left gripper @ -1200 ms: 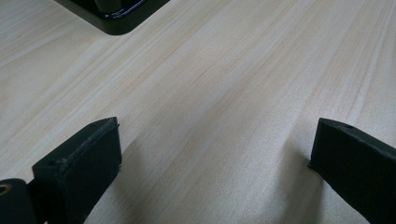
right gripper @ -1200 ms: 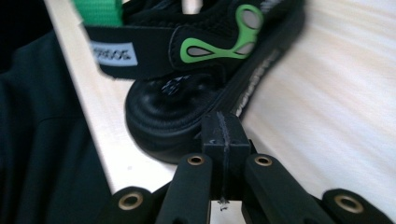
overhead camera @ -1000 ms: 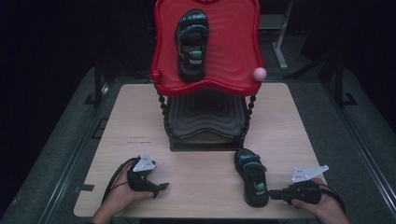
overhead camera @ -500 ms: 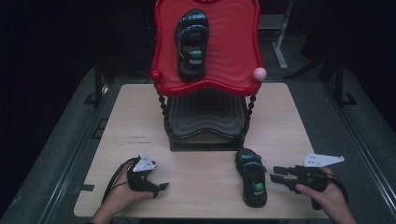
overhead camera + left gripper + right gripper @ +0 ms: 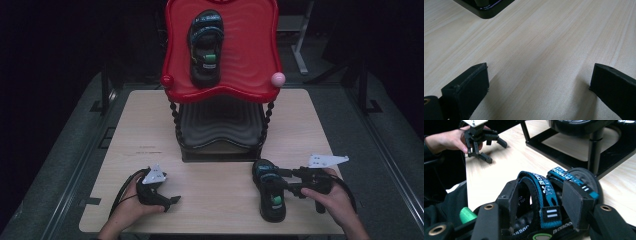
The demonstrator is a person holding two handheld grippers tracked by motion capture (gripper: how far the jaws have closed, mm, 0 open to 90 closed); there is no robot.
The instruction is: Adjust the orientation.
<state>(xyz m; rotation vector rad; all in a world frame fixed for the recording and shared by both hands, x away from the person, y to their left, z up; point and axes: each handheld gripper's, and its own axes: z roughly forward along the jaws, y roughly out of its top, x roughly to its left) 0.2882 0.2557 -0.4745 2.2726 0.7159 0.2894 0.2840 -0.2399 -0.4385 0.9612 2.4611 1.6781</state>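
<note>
1. Since the earlier frames, the right gripper (image 5: 286,181) has swung in from the table's right edge and now reaches the black sandal (image 5: 270,190) lying on the wooden table (image 5: 150,125).
2. From the right gripper view, its jaws straddle the sandal's teal-edged strap (image 5: 541,192), one pad inside the strap loop and the other just outside it. Whether the pads already press on the strap cannot be told.
3. That sandal lies flat near the table's front edge, right of centre, just in front of the base of the two-tier stand (image 5: 220,145), toe end toward the stand.
4. A second black sandal (image 5: 205,47) rests on the stand's red top tray (image 5: 250,65), lengthwise, left of the tray's middle.
5. Below the red tray sits a dark ribbed lower shelf (image 5: 220,125), carried on twisted black posts.
6. Over at the front left, the left gripper (image 5: 170,200) rests on the table in the person's hand, well apart from both sandals. Its jaws stand wide apart over bare wood in the left gripper view, grasping nothing.
</note>
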